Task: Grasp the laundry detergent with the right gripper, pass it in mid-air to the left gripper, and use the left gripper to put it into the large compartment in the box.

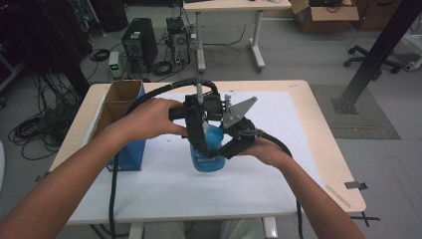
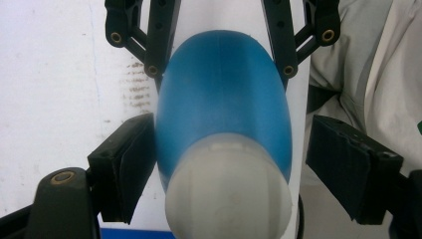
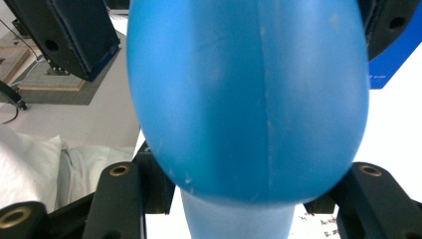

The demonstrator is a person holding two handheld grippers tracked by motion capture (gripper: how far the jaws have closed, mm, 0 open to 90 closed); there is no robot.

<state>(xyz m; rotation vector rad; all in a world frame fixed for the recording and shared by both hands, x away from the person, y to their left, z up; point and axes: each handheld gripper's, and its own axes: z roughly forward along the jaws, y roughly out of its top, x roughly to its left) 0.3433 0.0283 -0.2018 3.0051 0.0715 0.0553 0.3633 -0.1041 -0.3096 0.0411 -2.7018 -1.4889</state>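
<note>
High view shows our two grippers meeting over a blue bottle (image 1: 206, 152), which is held above the white sheet (image 1: 164, 179), just right of the blue cardboard box (image 1: 122, 117). Our right gripper (image 1: 226, 149) clamps the bottle's body from the side, jaws closed tight on it. Our left gripper (image 1: 199, 142) comes down from above at the white cap (image 2: 229, 191); in the left gripper view its pads (image 2: 124, 169) stand half closed either side of the bottle, one just touching, the other apart from it.
</note>
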